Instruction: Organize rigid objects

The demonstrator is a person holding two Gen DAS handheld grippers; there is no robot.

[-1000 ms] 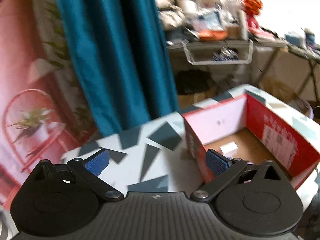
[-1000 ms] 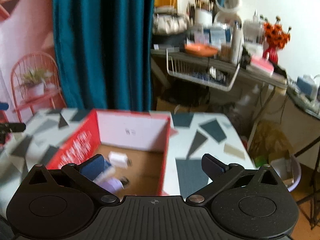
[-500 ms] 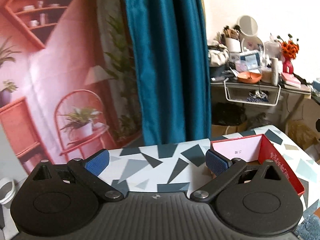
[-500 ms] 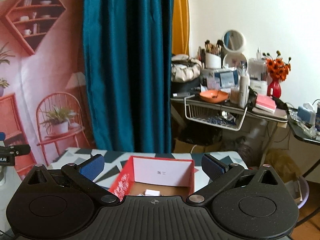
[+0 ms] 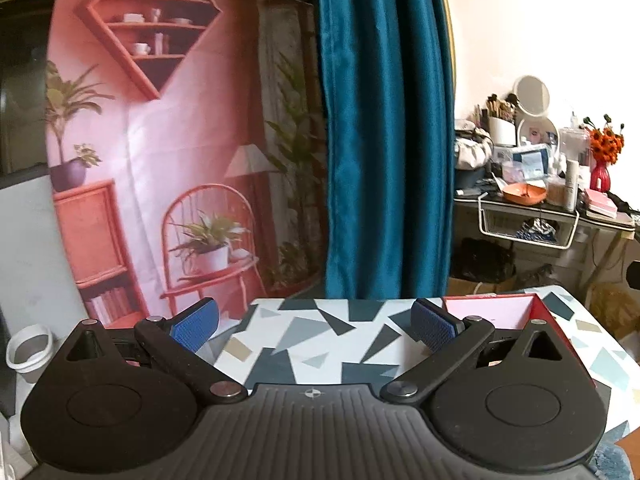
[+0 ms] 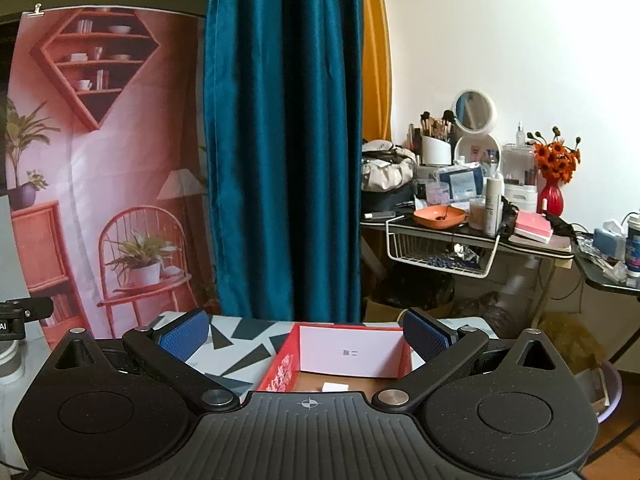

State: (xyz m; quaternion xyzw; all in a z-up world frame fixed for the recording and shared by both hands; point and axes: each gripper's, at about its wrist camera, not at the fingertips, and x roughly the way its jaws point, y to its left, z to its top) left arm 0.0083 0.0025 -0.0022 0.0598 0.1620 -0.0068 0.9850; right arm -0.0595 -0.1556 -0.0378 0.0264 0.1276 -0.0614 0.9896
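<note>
Red cardboard box (image 6: 348, 354), white inner wall with a small printed mark, sits on the table (image 5: 320, 340) with the grey and black triangle pattern. It is the container for the sorted items, so I read it as the place the rigid objects go.

Left tongs (image 5: 314, 326): blue pads wide apart, nothing between them. They hang level above the bare table, with the box (image 5: 516, 320) off to their right and partly behind the right finger.

Right tongs (image 6: 306, 334): pads also wide apart, empty. They are lined up straight on the box, its far wall centred in the gap. My judgement: both tools are raised and held back from the work, either between items or at the close of the sorting.

Contents: one small white item (image 6: 335, 387) lies on the brown floor of the box, just above the body of the right tongs. I cannot tell what it is. The near half of the box floor is covered by the tong body, so anything else in there is hidden.

No loose objects show on the visible part of the table; its near edge is cut off in both views.

Background: teal curtain (image 6: 280, 140), printed pink backdrop (image 5: 160, 140), cluttered side desk (image 6: 472, 220). Not part of the job. A black bracket (image 6: 20, 314) intrudes at the left edge of the right view; unclear what it belongs to.
</note>
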